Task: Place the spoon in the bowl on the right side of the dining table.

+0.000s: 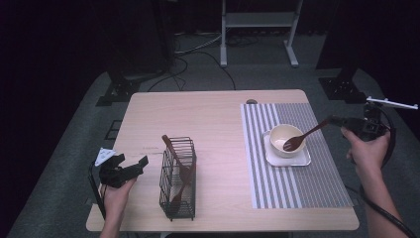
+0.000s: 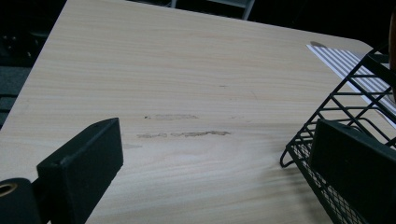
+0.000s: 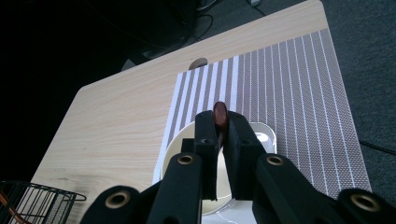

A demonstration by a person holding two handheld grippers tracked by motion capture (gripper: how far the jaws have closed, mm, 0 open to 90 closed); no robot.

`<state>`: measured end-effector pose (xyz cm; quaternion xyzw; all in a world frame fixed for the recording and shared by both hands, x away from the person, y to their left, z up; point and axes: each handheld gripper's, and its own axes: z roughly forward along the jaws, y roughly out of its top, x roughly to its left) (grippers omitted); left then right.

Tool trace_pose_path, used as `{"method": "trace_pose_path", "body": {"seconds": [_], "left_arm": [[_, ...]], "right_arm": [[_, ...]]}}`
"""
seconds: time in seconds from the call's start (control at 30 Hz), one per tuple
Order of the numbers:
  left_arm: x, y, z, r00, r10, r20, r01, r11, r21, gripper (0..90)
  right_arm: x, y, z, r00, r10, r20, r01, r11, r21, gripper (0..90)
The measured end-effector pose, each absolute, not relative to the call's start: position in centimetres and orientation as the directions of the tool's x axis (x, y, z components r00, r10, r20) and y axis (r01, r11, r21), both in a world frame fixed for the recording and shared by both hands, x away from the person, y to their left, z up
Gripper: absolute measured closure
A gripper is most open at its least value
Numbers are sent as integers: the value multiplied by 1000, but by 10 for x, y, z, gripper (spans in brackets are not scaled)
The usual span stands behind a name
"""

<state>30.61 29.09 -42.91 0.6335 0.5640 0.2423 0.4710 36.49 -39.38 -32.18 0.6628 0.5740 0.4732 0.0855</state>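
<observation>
Right gripper (image 1: 333, 120) jaws pinched on the handle end of the wooden spoon (image 1: 304, 136). Spoon's long axis runs diagonally, head pointing down-left into the cream bowl (image 1: 285, 139). The bowl sits on a white tray (image 1: 302, 158) on the striped mat (image 1: 297, 188); bowl contents unclear. Wire basket (image 1: 178, 173) holds two more wooden utensils. Left gripper (image 1: 130, 166) jaws spread, empty, beside the basket.

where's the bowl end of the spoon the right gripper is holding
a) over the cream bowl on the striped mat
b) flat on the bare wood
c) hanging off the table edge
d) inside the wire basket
a: in the high view the right gripper is shut on the handle of the brown spoon, whose dark scoop end sits at the rim of the cream bowl on the striped mat.
</observation>
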Motion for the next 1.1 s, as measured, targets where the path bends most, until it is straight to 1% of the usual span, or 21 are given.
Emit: {"method": "trace_pose_path", "body": {"seconds": [1.1], "left_arm": [[306, 291, -429, 244, 943, -228, 485, 85, 870, 20]], "right_arm": [[369, -393, -352, -82, 836, 543, 708, -335, 622, 832]]}}
